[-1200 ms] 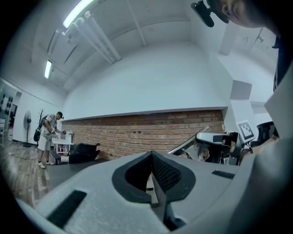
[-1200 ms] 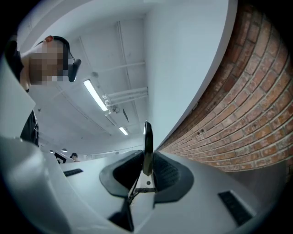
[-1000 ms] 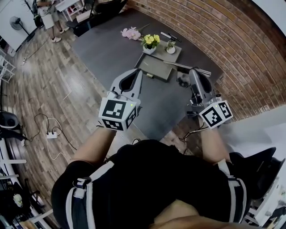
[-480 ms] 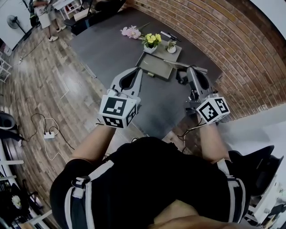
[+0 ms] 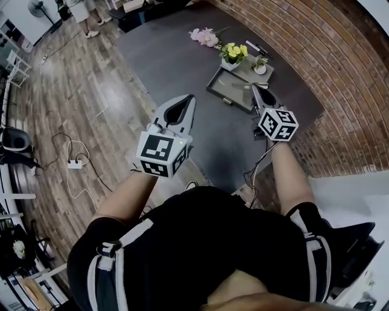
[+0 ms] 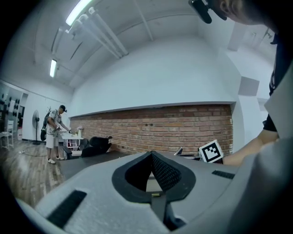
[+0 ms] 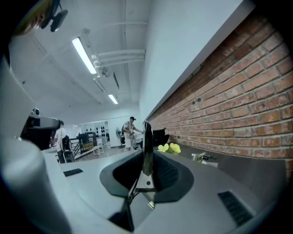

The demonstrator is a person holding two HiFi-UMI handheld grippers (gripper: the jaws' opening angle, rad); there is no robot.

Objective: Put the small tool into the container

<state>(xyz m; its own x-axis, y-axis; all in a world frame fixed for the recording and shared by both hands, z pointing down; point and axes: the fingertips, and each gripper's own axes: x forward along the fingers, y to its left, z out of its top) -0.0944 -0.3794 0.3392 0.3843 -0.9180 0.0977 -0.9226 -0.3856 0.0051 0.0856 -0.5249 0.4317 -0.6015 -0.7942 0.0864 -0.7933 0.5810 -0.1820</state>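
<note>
My right gripper [image 5: 256, 92] is shut on the small tool [image 7: 147, 137], a slim dark metal tool with a pivot that stands upright between the jaws in the right gripper view. In the head view this gripper hovers at the near right corner of the container [image 5: 223, 91], a dark shallow tray on the dark table [image 5: 176, 61]. The tool itself is too small to make out in that view. My left gripper [image 5: 190, 98] hangs over the table's near left part, jaws shut with nothing between them [image 6: 151, 153].
Behind the tray stand a pot of yellow flowers [image 5: 234, 53], a small green plant [image 5: 260, 62] and pink flowers [image 5: 205, 36]. A thin metal bar [image 5: 244, 85] lies by the tray's far side. A brick wall runs along the right. A person [image 5: 80, 11] stands far off.
My right gripper has moved forward with the tool, from the table's near right edge up to the tray's corner. The left gripper has stayed about where it was.
</note>
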